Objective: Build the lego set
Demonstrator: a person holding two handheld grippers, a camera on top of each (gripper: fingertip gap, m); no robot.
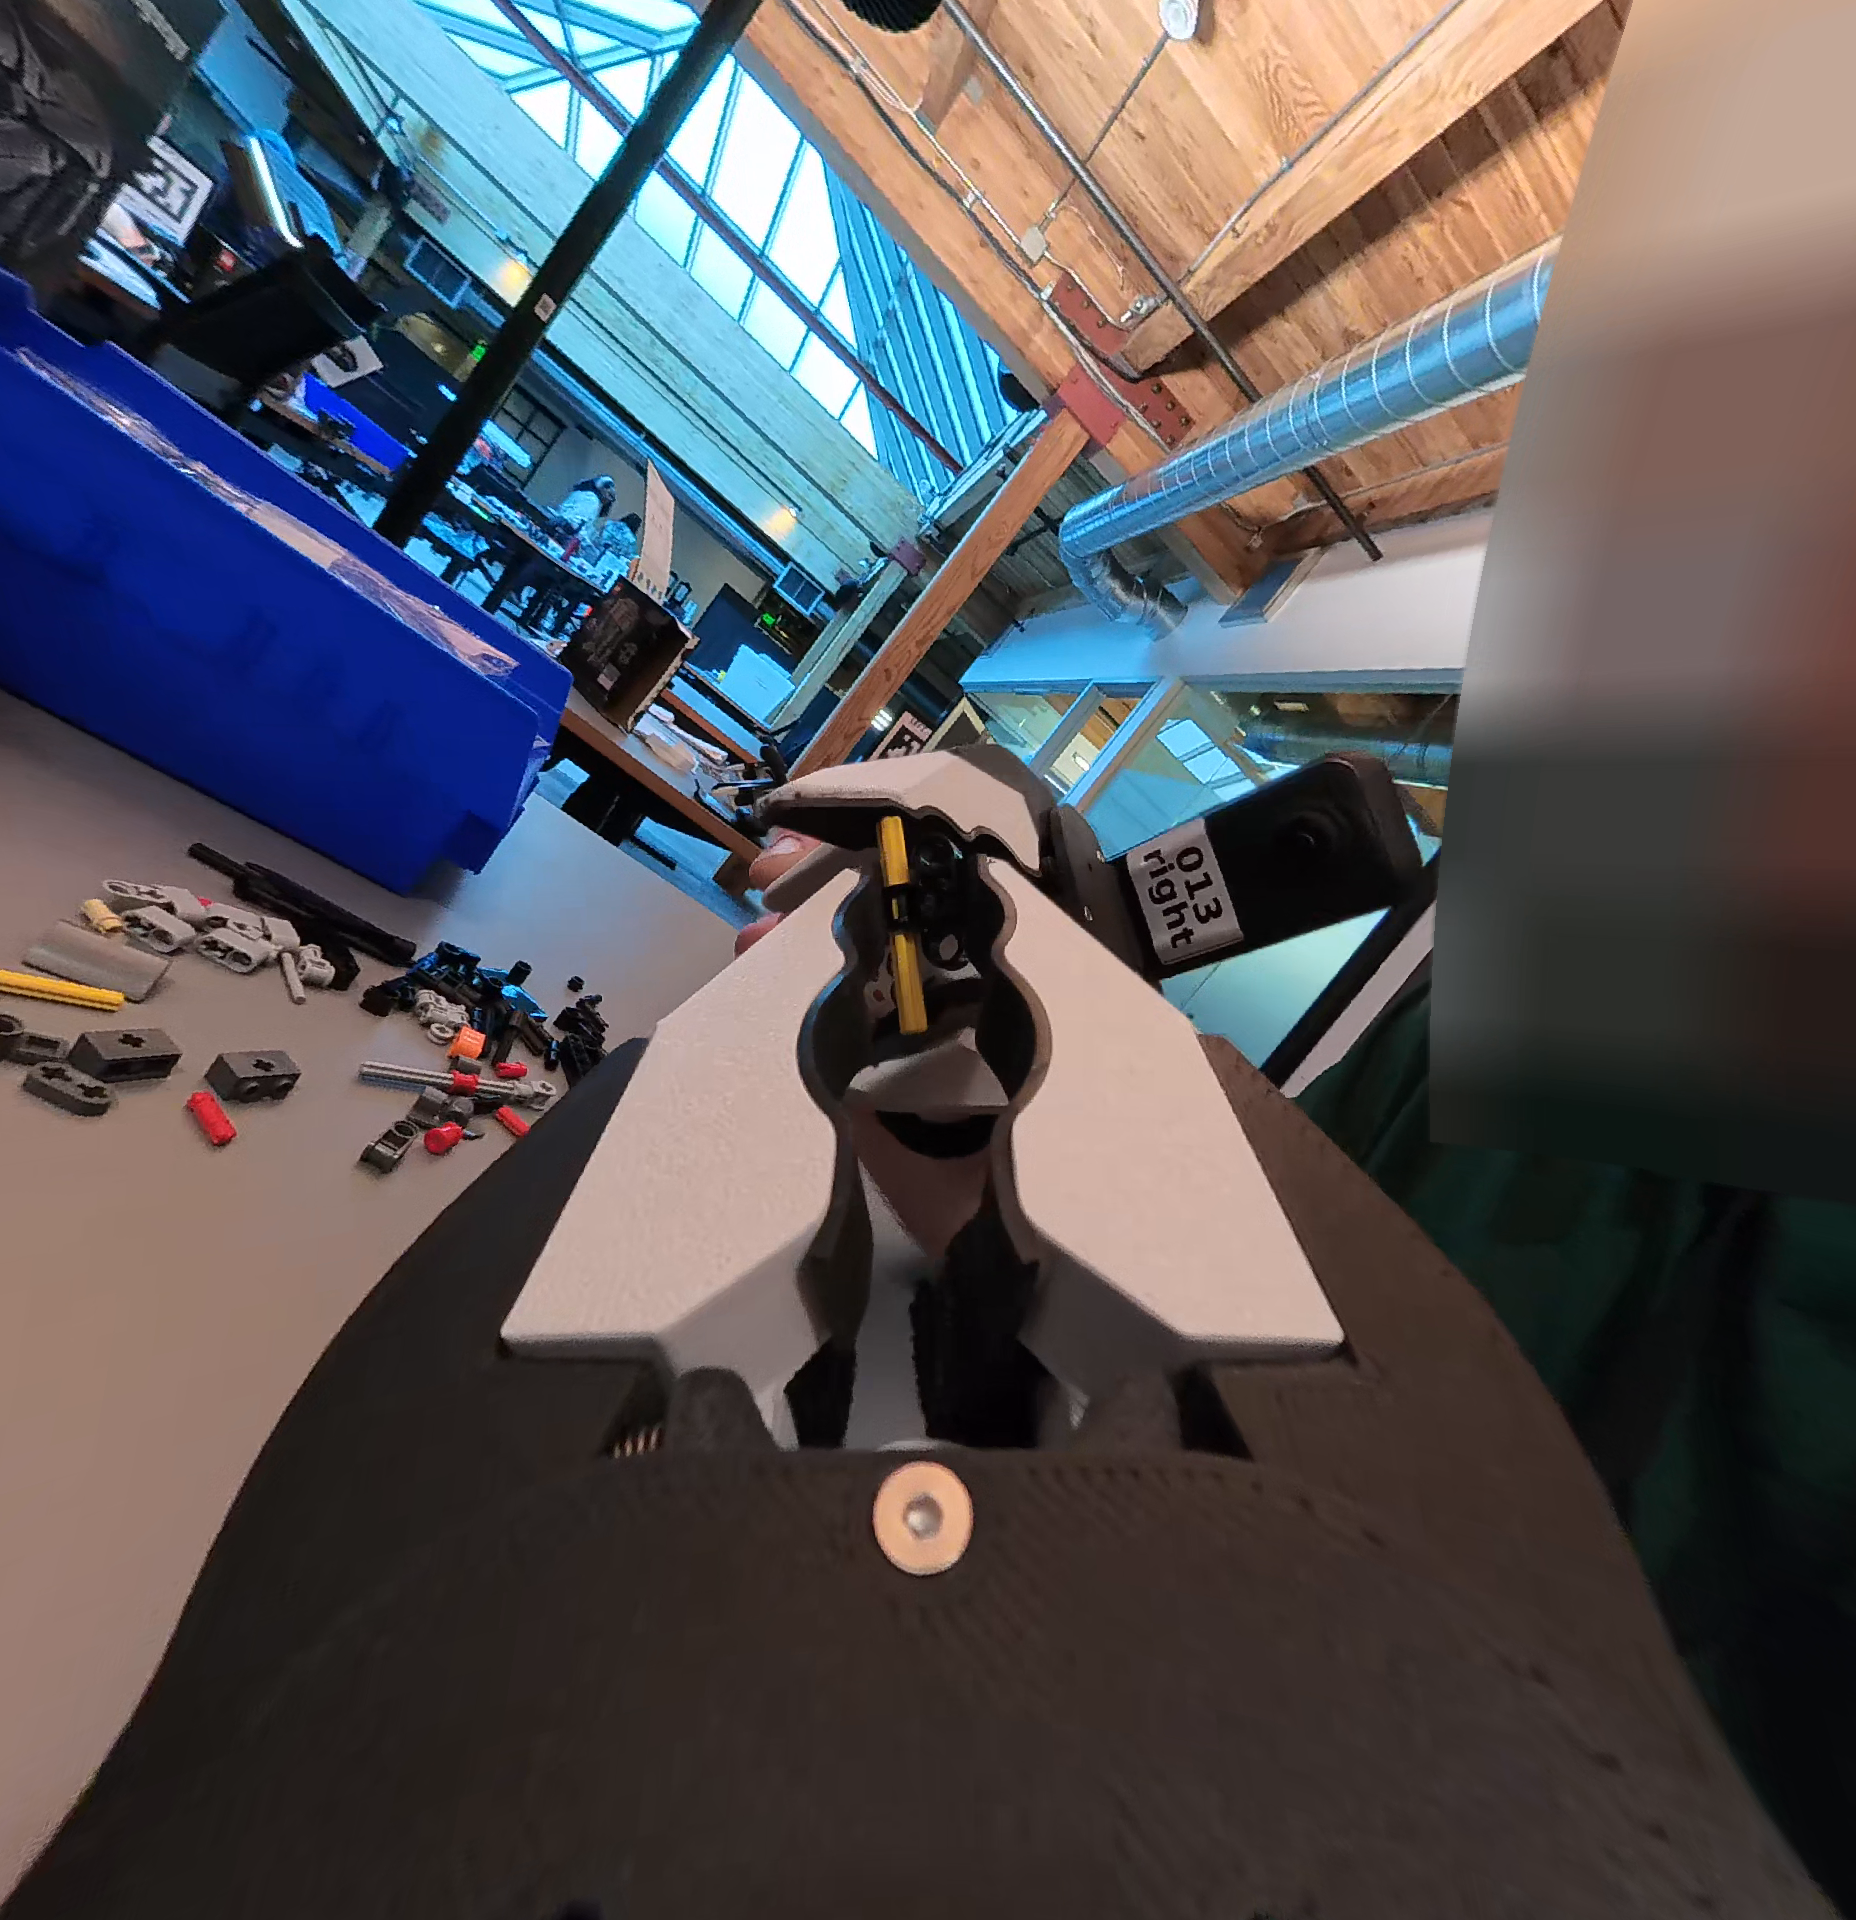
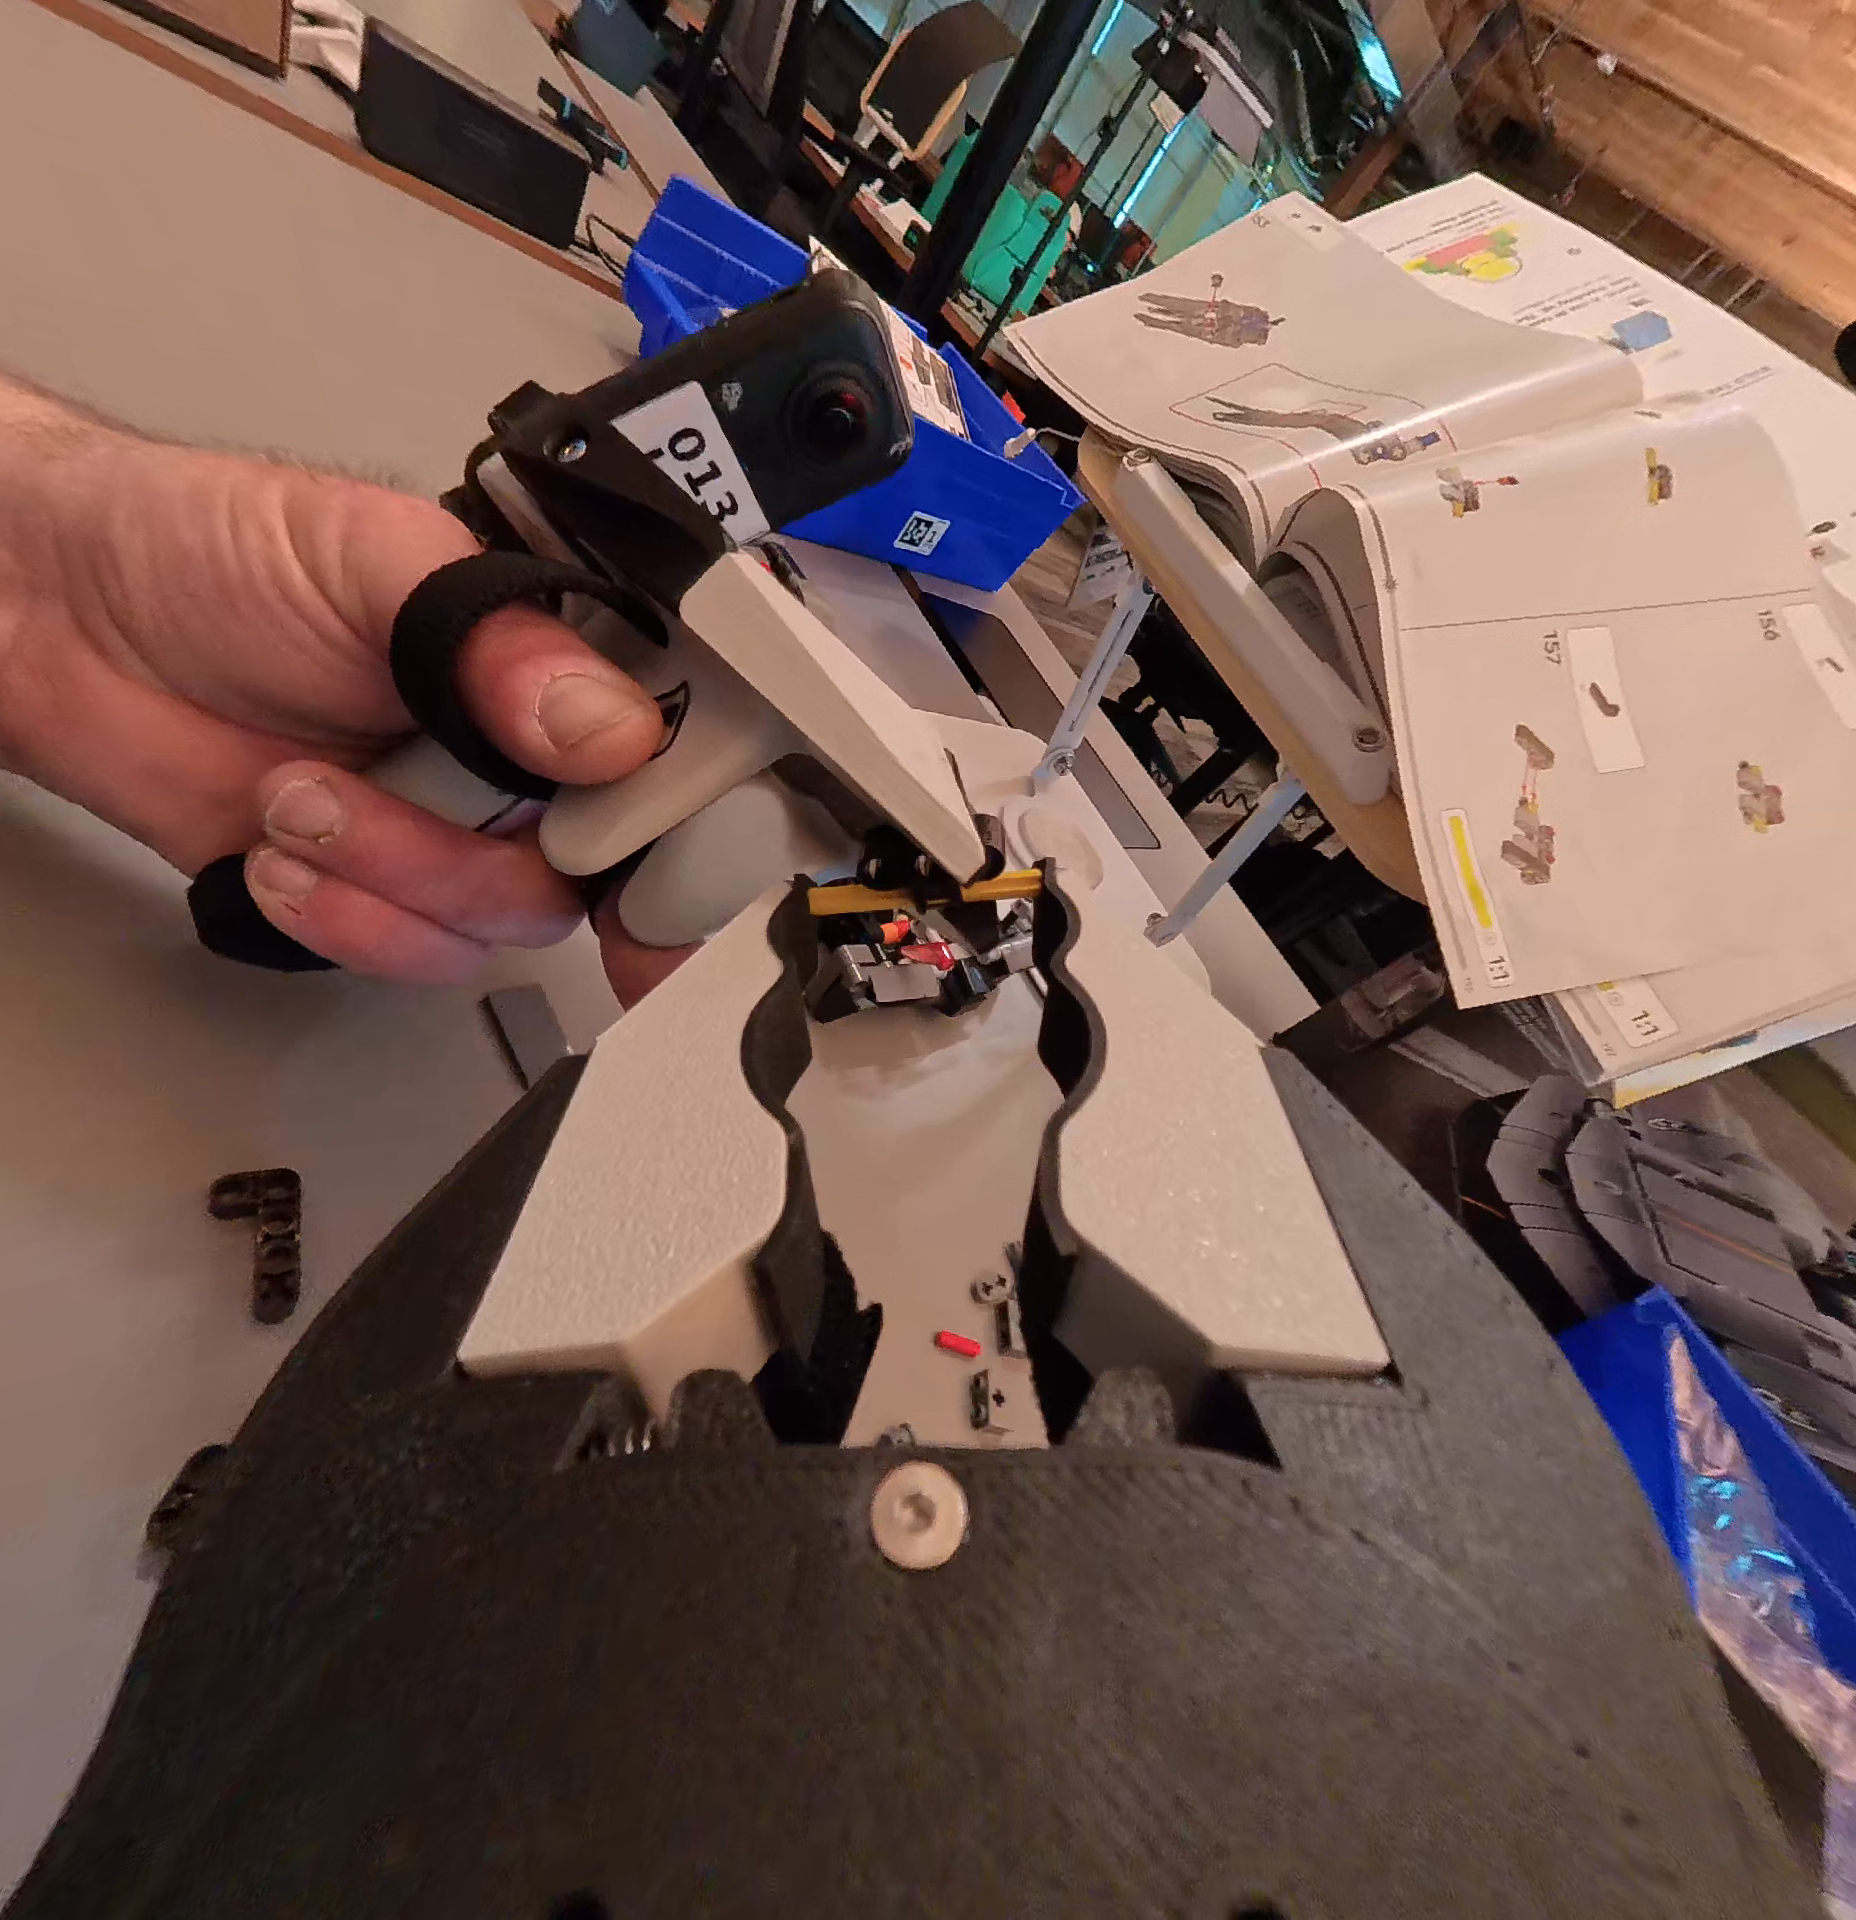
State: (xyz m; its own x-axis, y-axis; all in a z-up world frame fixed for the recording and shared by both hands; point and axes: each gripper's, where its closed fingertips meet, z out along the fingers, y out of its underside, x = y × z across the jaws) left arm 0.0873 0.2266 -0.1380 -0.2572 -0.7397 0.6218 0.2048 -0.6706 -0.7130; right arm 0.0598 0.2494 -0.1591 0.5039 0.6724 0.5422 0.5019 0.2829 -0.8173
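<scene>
A small black and grey assembly (image 2: 903,971) with red and orange pins is held in the air above the table (image 2: 124,1091). A yellow axle (image 2: 924,891) runs through its black parts. My right gripper (image 2: 919,914) is shut on the yellow axle, one fingertip at each end. My left gripper (image 2: 971,847) comes in from the upper left, held by a hand (image 2: 280,675), and grips the assembly's black top. In the left wrist view the axle (image 1: 900,925) stands upright between my left gripper's (image 1: 924,894) fingers, with the right gripper's fingers (image 1: 882,795) above and below it.
Several loose parts (image 1: 280,997) lie on the table beside a blue bin (image 1: 228,623). An open instruction booklet (image 2: 1526,623) rests on a stand at the right. A black bent beam (image 2: 264,1236), a red pin (image 2: 955,1343) and another blue bin (image 2: 1786,1558) lie near me. The tips of both grippers are at nearly the same place.
</scene>
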